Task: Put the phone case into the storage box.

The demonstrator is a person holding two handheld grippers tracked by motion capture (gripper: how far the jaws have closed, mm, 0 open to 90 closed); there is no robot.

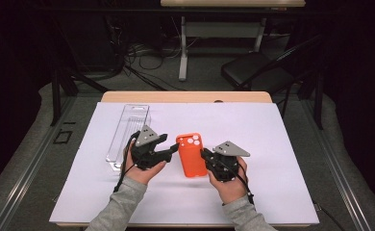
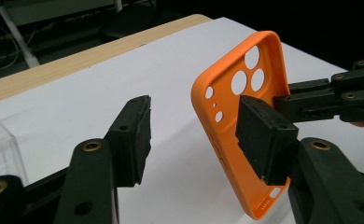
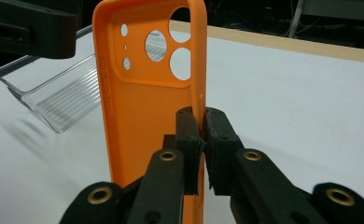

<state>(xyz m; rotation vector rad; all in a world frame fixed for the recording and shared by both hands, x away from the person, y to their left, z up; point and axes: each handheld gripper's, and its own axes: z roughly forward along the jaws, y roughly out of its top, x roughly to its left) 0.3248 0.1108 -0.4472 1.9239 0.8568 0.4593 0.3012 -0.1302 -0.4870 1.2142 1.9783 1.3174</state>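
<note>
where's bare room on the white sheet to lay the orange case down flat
The widest bare patch of the white sheet lies right of the right claw, out to the sheet's edge. The far strip beyond the orange case is bare too. It is crowded at left, where the clear tray sits beside the left claw.

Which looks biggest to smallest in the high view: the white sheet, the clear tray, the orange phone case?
1. White sheet, by far.
2. Clear tray, long and narrow.
3. Orange phone case, shorter than the tray, though partly overlapped by the claws.

Bare white mat [image 1: 281,144] right of the phone case [image 1: 191,155]; clear tray [image 1: 128,130] obstructing left
</note>
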